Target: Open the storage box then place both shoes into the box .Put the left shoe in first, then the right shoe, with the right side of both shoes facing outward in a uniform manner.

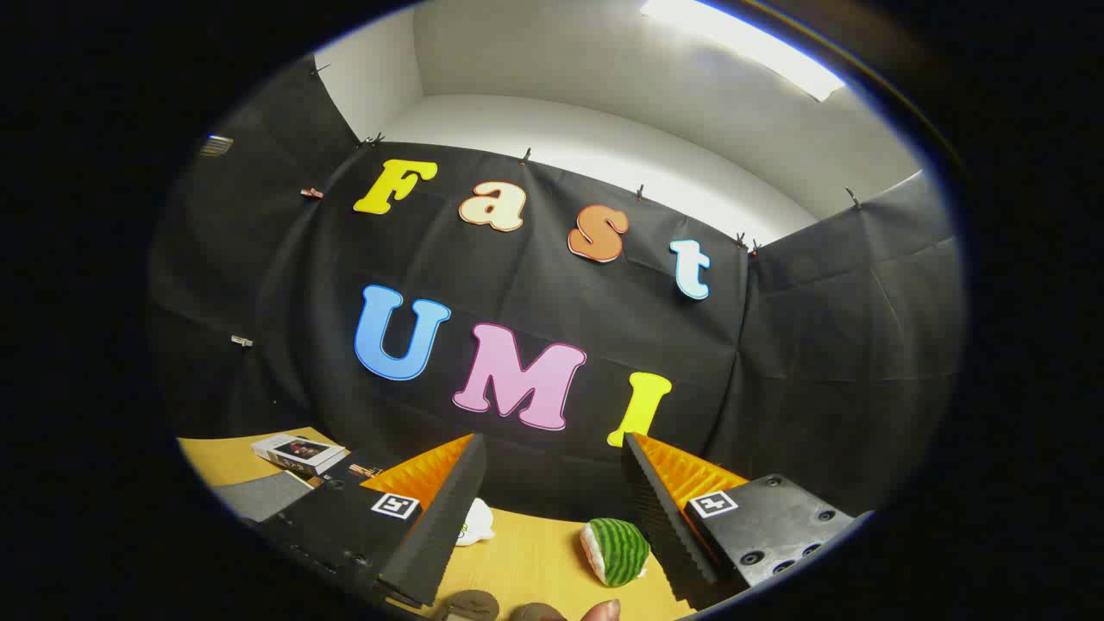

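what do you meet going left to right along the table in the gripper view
Grey pad → white box → one finger of the open tool → small white toy → watermelon-striped toy → the other finger.

Gripper (552, 483), black ribbed pads, orange finger backs, square fiducial markers, black screwed mounts

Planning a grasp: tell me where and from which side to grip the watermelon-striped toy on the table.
Grip the green striped toy across its rounded middle, coming down from above. It lies on the wooden table between the open gripper fingers, close by the right finger, with bare table around it. How soft it is cannot be told.
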A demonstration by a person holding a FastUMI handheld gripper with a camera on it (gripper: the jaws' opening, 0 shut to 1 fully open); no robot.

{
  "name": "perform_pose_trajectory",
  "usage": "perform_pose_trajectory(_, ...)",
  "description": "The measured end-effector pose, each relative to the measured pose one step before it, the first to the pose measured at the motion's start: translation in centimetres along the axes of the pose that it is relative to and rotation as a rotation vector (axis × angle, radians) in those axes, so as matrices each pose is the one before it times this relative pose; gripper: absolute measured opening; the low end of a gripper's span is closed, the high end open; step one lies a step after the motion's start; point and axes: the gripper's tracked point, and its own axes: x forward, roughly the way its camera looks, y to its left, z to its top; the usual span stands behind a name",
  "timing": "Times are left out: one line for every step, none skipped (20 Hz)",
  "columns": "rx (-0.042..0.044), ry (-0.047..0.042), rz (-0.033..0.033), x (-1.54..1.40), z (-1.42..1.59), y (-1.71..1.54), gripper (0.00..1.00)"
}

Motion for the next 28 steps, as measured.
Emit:
perform_pose_trajectory(-0.00149, -0.00111, -0.00188, 0.049, 0.048, -0.056, 0.97)
perform_pose_trajectory(-0.00159, -0.00029, -0.00383, 0.039, 0.030, -0.155, 0.97)
perform_pose_trajectory(0.00069, 0.00104, -0.00260, -0.155, -0.048, -0.195, 0.97)
perform_pose_trajectory(0.00440, -0.00123, -0.00156, -0.015, -0.030, -0.022, 0.97)
perform_pose_trajectory(0.00424, 0.00034, -0.00177, -0.107, 0.038, -0.065, 0.97)
perform_pose_trajectory(0.00588, 0.00062, -0.00163, -0.063, -0.015, -0.025, 0.97)
perform_pose_trajectory(0.00425, 0.00248, -0.00064, -0.101, -0.045, -0.004, 0.97)
perform_pose_trajectory(0.00302, 0.00180, -0.00241, -0.142, -0.129, -0.067, 0.97)
perform_pose_trajectory(0.00163, 0.00167, -0.00119, -0.035, 0.065, -0.049, 0.97)
perform_pose_trajectory(0.00021, 0.00197, -0.00128, -0.055, -0.062, 0.003, 0.97)
perform_pose_trajectory(0.00042, 0.00224, -0.00050, -0.128, -0.124, -0.006, 0.97)
perform_pose_trajectory(0.00074, 0.00162, -0.00009, -0.181, -0.108, -0.016, 0.97)
perform_pose_trajectory(-0.00082, 0.00316, -0.00001, -0.161, -0.041, 0.081, 0.97)
perform_pose_trajectory(-0.00168, 0.00155, 0.00092, -0.087, -0.050, 0.043, 0.97)
perform_pose_trajectory(-0.00336, 0.00109, 0.00093, -0.125, -0.036, 0.042, 0.97)
perform_pose_trajectory(-0.00313, -0.00103, 0.00020, -0.052, 0.084, 0.037, 0.97)
perform_pose_trajectory(-0.00216, -0.00307, -0.00023, -0.155, 0.104, -0.002, 0.97)
perform_pose_trajectory(-0.00080, -0.00192, 0.00052, -0.091, 0.065, 0.007, 0.97)
perform_pose_trajectory(0.00048, 0.00000, 0.00122, -0.113, -0.054, 0.161, 0.97)
perform_pose_trajectory(0.00158, 0.00163, 0.00168, -0.048, -0.052, 0.120, 0.97)
perform_pose_trajectory(0.00221, 0.00367, 0.00261, -0.054, -0.080, 0.197, 0.97)
perform_pose_trajectory(0.00356, 0.00259, 0.00333, -0.001, -0.006, 0.219, 0.97)
perform_pose_trajectory(0.00561, 0.00421, 0.00561, -0.012, -0.043, 0.243, 0.97)
perform_pose_trajectory(0.00927, 0.01008, 0.01302, -0.038, -0.226, 0.503, 0.97)
perform_pose_trajectory(0.01215, 0.02123, 0.02181, -0.005, -0.551, 0.847, 0.97)
perform_pose_trajectory(0.01357, 0.03300, 0.02825, -0.053, -0.827, 1.020, 0.97)
perform_pose_trajectory(0.01385, 0.03553, 0.02822, -0.063, -1.131, 0.991, 0.97)
perform_pose_trajectory(0.01188, 0.03203, 0.02242, -0.011, -1.016, 0.953, 0.97)
